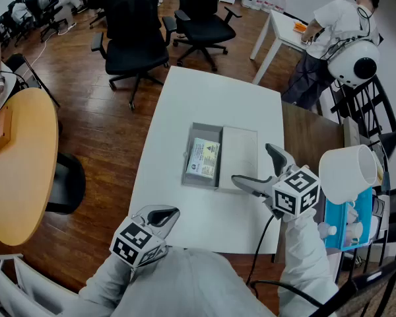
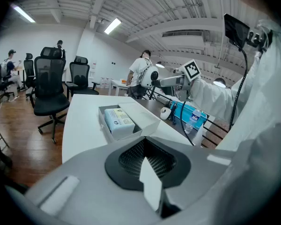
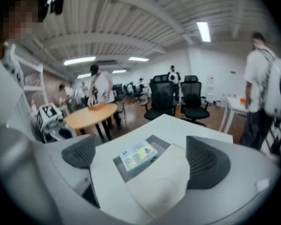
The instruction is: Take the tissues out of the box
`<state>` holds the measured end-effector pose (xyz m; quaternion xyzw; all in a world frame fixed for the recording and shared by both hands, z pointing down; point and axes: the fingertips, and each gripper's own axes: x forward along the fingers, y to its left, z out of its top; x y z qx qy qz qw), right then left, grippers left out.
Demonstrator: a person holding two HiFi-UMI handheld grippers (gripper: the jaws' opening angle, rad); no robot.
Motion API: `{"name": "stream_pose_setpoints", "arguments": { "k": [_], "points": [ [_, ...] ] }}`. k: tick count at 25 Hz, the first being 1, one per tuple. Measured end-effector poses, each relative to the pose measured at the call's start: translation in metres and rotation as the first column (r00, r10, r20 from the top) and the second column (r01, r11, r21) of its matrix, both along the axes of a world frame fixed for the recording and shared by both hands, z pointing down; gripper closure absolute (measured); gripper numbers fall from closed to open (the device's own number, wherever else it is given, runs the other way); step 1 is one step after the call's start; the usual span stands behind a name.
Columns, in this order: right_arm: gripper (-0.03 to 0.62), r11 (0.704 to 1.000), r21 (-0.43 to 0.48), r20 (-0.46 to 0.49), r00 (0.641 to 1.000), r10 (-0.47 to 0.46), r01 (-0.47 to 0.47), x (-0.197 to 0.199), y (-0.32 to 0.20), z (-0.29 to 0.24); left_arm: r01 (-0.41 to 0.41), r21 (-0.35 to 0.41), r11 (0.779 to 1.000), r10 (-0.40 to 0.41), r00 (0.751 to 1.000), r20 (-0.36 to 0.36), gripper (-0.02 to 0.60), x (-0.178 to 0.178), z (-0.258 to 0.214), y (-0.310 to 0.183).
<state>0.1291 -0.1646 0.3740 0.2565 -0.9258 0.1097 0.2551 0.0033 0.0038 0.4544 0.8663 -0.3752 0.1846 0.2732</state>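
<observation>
At the middle of the white table (image 1: 211, 91): the tissues are not yet out, and the box may well come up with them.
The right gripper (image 1: 254, 164) has its jaws wide and empty at four o'clock of the tissue pack (image 1: 204, 158), which lies snug in the open grey box (image 1: 193, 132), with the lid (image 1: 238, 157) flat at three o'clock. A jaw could catch the box wall or lid and drag it, since nothing pins the box. The left gripper (image 1: 164, 214), jaws together on nothing, hangs at seven o'clock. Both sleeved forearms reach in from six.

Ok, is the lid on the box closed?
No, the lid lies flat open beside the box, and the tissue pack shows inside.
</observation>
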Motion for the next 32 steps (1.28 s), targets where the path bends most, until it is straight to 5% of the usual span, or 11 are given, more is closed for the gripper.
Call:
{"name": "stream_pose_setpoints", "arguments": {
  "k": [4, 9, 12, 22, 25, 32],
  "points": [
    [-0.004, 0.966, 0.018, -0.328, 0.914, -0.239, 0.259, -0.042, -0.004, 0.028, 0.002, -0.005, 1.000, -0.002, 1.000, 0.002, 0.566, -0.010, 0.000, 0.001],
    [-0.004, 0.895, -0.088, -0.519, 0.747, -0.415, 0.437, -0.083, -0.005, 0.077, 0.026, -0.006, 1.000, -0.026, 1.000, -0.005, 0.566, -0.022, 0.002, 0.004],
    [-0.004, 0.862, -0.151, -0.580, 0.663, -0.474, 0.484, -0.097, -0.007, 0.107, 0.051, -0.011, 0.999, -0.051, 0.999, -0.005, 0.566, -0.031, 0.003, 0.006],
    [-0.004, 0.794, -0.340, -0.657, 0.477, -0.584, 0.504, -0.106, -0.016, 0.188, 0.169, -0.051, 0.984, -0.169, 0.986, 0.006, 0.566, -0.063, 0.012, 0.018],
    [-0.004, 0.780, -0.410, -0.655, 0.442, -0.613, 0.474, -0.103, -0.012, 0.198, 0.194, -0.064, 0.979, -0.194, 0.981, 0.005, 0.566, -0.075, 0.014, 0.020],
    [-0.004, 0.748, -0.416, -0.629, 0.431, -0.647, 0.517, -0.115, -0.011, 0.198, 0.203, -0.077, 0.976, -0.204, 0.979, -0.005, 0.566, -0.081, 0.019, 0.014]
  ]
}}
